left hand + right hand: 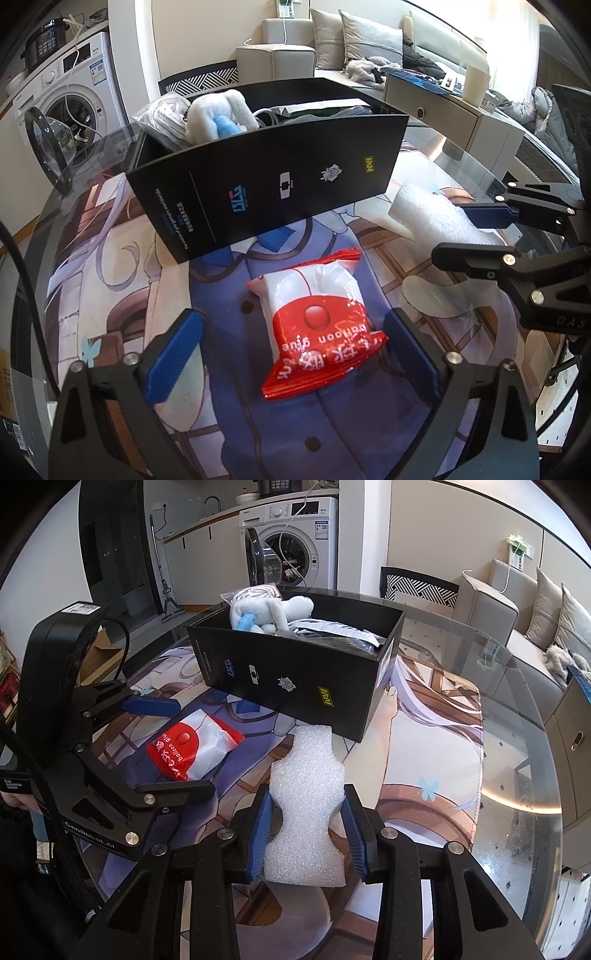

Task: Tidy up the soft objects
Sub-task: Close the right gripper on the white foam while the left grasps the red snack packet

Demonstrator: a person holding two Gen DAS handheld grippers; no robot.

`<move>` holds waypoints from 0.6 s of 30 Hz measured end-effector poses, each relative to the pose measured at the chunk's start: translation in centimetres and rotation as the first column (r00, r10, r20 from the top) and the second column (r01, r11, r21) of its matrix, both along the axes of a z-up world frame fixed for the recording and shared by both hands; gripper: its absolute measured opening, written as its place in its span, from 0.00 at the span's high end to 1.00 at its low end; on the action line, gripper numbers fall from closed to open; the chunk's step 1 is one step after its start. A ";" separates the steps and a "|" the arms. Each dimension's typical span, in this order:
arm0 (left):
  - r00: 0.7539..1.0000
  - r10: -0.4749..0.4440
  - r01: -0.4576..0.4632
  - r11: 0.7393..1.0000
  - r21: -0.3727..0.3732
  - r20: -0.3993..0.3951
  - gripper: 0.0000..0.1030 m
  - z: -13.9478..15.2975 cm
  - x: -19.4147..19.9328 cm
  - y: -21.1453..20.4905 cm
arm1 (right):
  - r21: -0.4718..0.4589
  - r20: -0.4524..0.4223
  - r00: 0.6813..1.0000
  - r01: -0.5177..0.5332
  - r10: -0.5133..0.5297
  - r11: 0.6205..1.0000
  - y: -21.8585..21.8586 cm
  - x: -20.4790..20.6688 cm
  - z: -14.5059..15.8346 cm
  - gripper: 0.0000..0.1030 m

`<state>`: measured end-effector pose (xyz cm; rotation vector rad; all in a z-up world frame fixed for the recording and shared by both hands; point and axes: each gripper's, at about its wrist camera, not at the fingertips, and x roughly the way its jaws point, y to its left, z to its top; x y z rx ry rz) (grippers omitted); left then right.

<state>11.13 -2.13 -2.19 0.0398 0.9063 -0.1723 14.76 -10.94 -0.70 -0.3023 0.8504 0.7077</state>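
Observation:
A red and white plastic packet (pixel 314 321) lies flat on the printed mat between the blue pads of my left gripper (pixel 291 354), which stands open around it; a gap shows at the left pad. My right gripper (pixel 306 827) is shut on a white foam piece (pixel 306 775), its pads pinching the foam's narrow waist. The foam (pixel 436 218) rests on the mat just in front of a black open box (pixel 295 679). In that box sit a white and blue plush toy (pixel 269 614) and some bagged items. The packet (pixel 192 746) lies left of the foam.
The printed mat (pixel 424 746) covers a round glass table (pixel 517 738), whose rim curves close on the right. Beyond the box (pixel 277 177) are a washing machine (pixel 291 542) with its door open, a chair back (pixel 421 585) and a sofa (pixel 332 40).

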 end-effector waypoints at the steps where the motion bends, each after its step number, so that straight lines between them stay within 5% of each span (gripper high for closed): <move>1: 1.000 -0.002 0.002 1.000 -0.001 0.007 0.13 0.1 -0.3 0.0 | 0.000 0.001 1.000 0.000 0.000 1.000 0.0 0.0 0.0 0.63; 3: 1.000 -0.010 0.010 1.000 -0.003 0.025 0.24 0.2 -0.7 0.1 | 0.000 0.001 1.000 0.000 0.000 1.000 0.0 0.0 0.0 0.63; 5: 0.999 -0.013 0.013 1.000 -0.004 0.041 0.47 0.3 -1.1 0.2 | 0.001 0.003 1.000 -0.001 0.001 1.000 0.0 -0.1 0.1 0.63; 8: 0.999 -0.011 0.011 1.000 -0.009 0.049 0.55 0.5 -1.3 0.4 | 0.001 0.007 1.000 -0.003 0.003 1.000 0.1 -0.2 0.2 0.63; 18: 0.996 0.008 -0.004 0.999 -0.045 0.086 0.57 1.5 -1.9 1.5 | 0.007 0.018 1.000 -0.005 0.004 1.000 0.3 -0.4 0.4 0.63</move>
